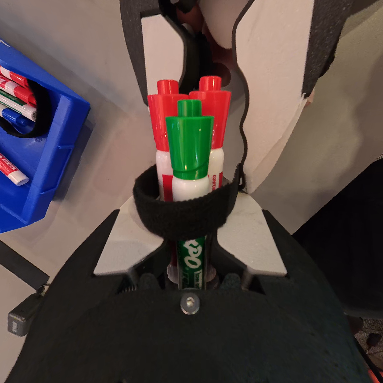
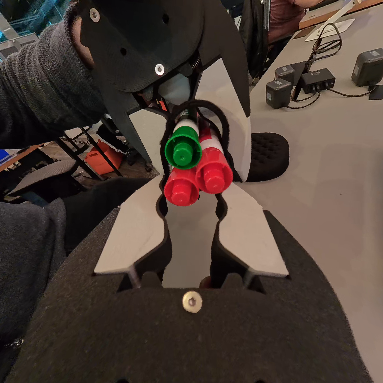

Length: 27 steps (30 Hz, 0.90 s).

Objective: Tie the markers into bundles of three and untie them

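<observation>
Left hand-held gripper [image 1: 189, 244] clamped, right hand-held gripper [image 2: 191, 199] spread

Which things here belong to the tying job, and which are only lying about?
Job:
- green marker
- two red markers
- black strap looped around them
- left tongs, holding the three
- right tongs, open
- blue bin with more markers

Lying about:
- black mesh pad
- grey chargers
- cables
- orange box

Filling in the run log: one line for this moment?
left gripper: shut on marker bundle | strap: looped around | right gripper: open, facing caps
</observation>
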### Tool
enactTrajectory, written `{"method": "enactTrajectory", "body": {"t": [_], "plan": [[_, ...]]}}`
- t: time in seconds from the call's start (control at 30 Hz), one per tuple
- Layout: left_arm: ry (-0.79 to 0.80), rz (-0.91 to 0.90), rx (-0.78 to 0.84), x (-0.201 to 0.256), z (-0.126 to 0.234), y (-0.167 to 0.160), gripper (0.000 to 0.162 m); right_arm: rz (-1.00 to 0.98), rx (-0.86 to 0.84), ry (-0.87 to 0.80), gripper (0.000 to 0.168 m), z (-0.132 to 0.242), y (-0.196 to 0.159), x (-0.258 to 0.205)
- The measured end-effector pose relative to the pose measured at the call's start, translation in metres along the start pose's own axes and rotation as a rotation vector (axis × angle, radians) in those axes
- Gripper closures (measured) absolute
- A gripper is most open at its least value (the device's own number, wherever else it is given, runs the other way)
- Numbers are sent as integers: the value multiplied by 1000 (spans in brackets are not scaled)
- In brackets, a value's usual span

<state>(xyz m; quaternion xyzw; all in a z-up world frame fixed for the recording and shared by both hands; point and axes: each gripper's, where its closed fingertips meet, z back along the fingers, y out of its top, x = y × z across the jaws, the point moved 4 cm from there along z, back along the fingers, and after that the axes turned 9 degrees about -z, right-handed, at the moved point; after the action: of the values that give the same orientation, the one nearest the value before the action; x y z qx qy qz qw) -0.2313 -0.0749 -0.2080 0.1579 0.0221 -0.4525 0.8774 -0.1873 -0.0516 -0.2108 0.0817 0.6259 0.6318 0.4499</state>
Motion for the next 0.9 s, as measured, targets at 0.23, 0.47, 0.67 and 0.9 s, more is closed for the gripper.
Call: {"method": "enactTrajectory", "body": {"t": [0.23,0.47,0.67,0.9], "plan": [[1,-2,0,1,-1,0,119,8,-1,-15,122,0,-1,1],[8,-5,-2,0,-1,-1,119,5,-14,-44,118,0,-1,2],[22,-6,-4,-2,-1,-1,119,-13,-26,-37,112,1,-2,3],[29,-6,-9,-4,-1,-1,118,-15,-35,-31,114,1,-5,5]]}}
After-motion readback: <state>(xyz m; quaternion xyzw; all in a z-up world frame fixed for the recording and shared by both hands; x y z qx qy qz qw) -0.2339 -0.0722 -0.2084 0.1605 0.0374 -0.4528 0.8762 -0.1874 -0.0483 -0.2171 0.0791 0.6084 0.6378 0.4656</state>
